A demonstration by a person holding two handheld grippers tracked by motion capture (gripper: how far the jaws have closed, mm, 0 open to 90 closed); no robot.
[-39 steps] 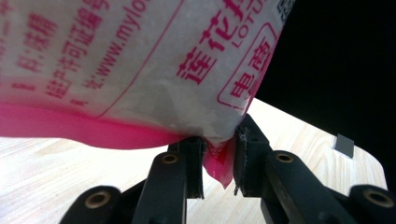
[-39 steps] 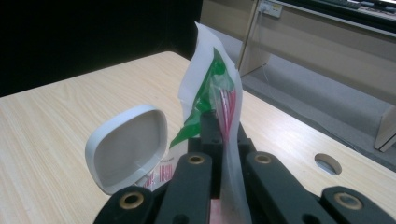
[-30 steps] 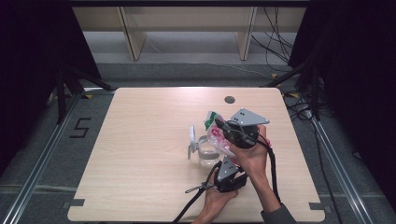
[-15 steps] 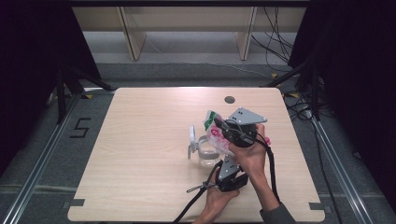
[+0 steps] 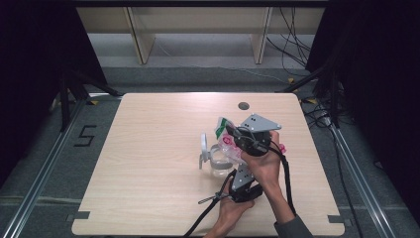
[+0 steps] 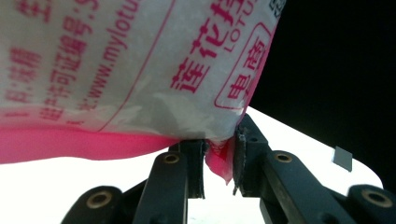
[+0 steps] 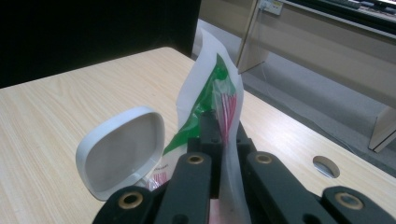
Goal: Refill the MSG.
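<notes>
Both grippers clench 1 plastic bag (image 5: 229, 141) just above the clear container (image 5: 216, 166), whose lid (image 5: 203, 145) stands open at its 9 o'clock. The right gripper (image 7: 219, 128) pinches the top edge; the left gripper (image 6: 219, 161) grips the pink bottom corner, likely tilting it to pour.

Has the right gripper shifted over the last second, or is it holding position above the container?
No. The right gripper sits the same way relative to the round table hole, clamped on the plastic bag above the clear container.

Pale wooden table (image 5: 148, 163) on grey floor (image 5: 198, 74), shelving (image 5: 198, 20) behind, dark surroundings.
</notes>
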